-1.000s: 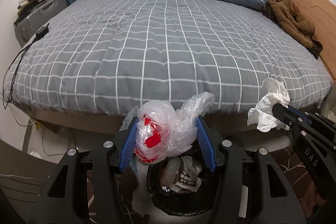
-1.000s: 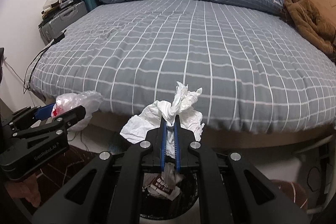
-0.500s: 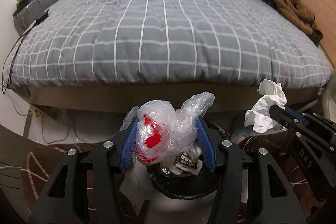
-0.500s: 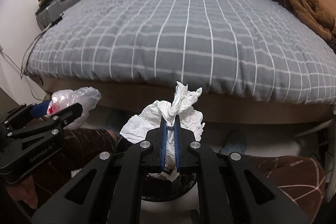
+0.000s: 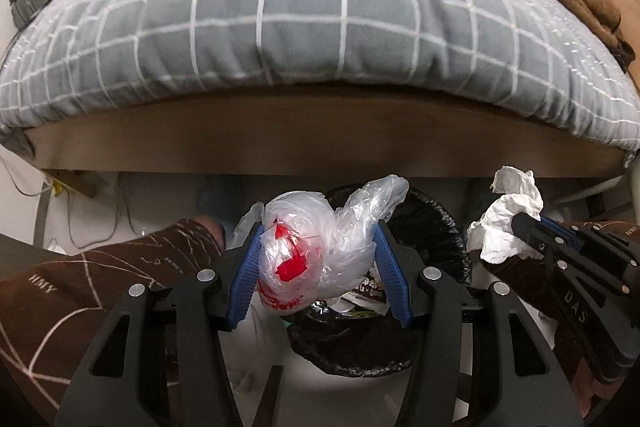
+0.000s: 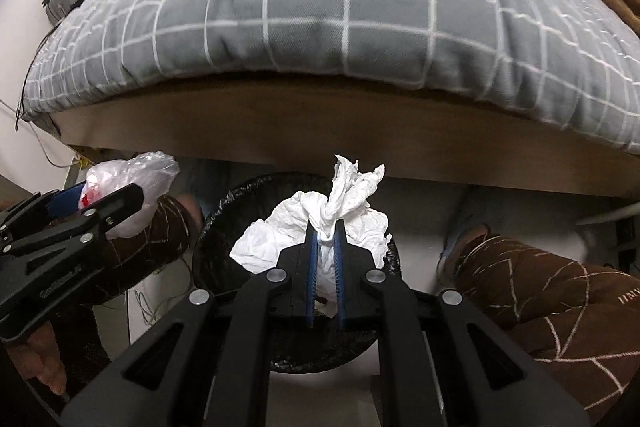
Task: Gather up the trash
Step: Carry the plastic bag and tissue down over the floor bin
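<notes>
While the left gripper (image 5: 318, 261) clamps a crinkled clear plastic bag (image 5: 316, 247) with red print between its blue pads, spread fairly wide around the bundle, it hangs above the near left rim of the black-lined trash bin (image 5: 436, 223). Right of it, the right gripper (image 6: 325, 241) pinches a crumpled white tissue (image 6: 320, 227) with narrow jaws, directly over the bin's open mouth, below the bed's (image 6: 348, 15) wooden edge.
</notes>
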